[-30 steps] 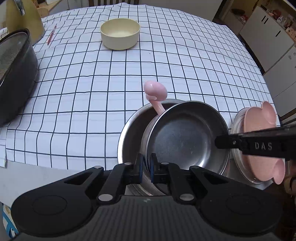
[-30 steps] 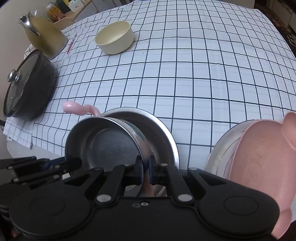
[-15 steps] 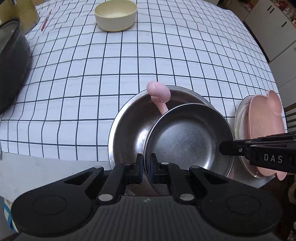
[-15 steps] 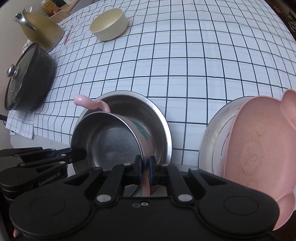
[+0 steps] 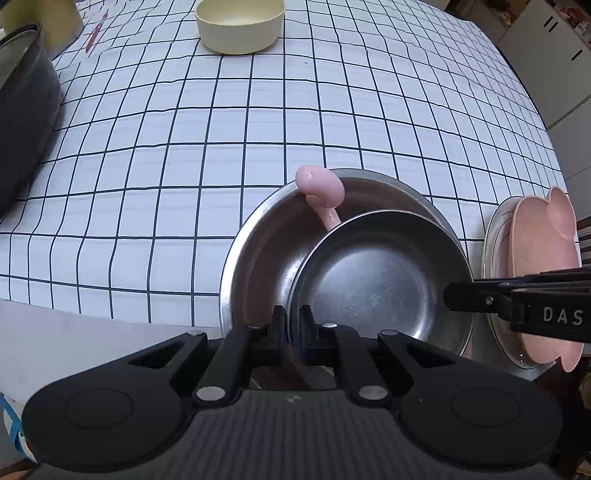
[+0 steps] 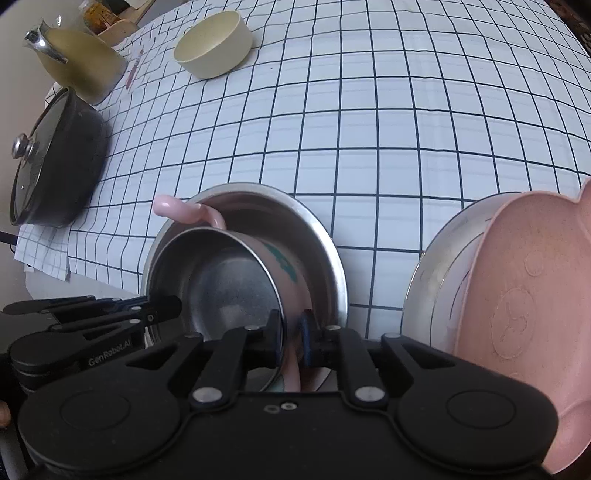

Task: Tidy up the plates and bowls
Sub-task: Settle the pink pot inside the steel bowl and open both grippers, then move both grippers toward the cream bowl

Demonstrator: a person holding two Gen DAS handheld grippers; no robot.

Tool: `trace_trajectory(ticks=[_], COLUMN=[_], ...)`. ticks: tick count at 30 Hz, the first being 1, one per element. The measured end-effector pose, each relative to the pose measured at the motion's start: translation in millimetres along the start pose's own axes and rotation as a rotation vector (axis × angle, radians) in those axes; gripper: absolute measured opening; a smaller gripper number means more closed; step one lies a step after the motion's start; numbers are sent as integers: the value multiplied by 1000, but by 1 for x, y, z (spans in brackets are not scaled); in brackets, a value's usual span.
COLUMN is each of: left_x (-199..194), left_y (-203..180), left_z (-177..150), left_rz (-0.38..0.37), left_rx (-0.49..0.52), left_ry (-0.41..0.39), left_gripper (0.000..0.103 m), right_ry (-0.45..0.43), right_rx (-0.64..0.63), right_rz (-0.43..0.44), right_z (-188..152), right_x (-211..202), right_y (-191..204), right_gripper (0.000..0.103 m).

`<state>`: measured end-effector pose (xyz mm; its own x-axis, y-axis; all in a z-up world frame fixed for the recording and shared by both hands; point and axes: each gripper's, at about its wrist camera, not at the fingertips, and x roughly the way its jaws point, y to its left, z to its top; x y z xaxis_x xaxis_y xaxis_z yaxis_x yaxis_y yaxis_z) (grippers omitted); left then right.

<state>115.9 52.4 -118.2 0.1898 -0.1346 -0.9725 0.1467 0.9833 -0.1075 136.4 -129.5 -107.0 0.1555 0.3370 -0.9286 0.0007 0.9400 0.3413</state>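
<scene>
Right wrist view: pink-handled bowl (image 6: 229,280) rim between right gripper (image 6: 293,334) jaws just parting, left gripper (image 5: 291,328) clamped on it.

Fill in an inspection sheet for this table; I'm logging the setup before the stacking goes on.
Surface: checked cloth, flat.
Job's things: cup tilted inside steel bowl; cream bowl far off; pink plate on steel plate.
Clutter: pot, kettle, pen.
Grippers: left gripper shut on cup rim; right gripper fingers just opening, rim between them.
Cables: nothing seen.
Surroundings: cabinets.
</scene>
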Motion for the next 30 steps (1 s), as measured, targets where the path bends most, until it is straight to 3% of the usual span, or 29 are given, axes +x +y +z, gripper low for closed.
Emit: trace_trajectory(ticks=[13,24,30], left_x=[-25,-76,-97], left_y=[-5,-23,-25], left_z=[-7,-21,-14], left_rz=[24,-6,-12], left_rx=[-7,-21,-23], left_ry=[-93,-256,-331], left_gripper=[10,11,11], right_ry=[-67,-169,-258], right_rx=[-81,-203,-272], right_rz=[13,22,14], right_z=[-4,-13,-11], right_x=[-25,-61,-85], right_y=[6,24,37], right_gripper=[29,41,55])
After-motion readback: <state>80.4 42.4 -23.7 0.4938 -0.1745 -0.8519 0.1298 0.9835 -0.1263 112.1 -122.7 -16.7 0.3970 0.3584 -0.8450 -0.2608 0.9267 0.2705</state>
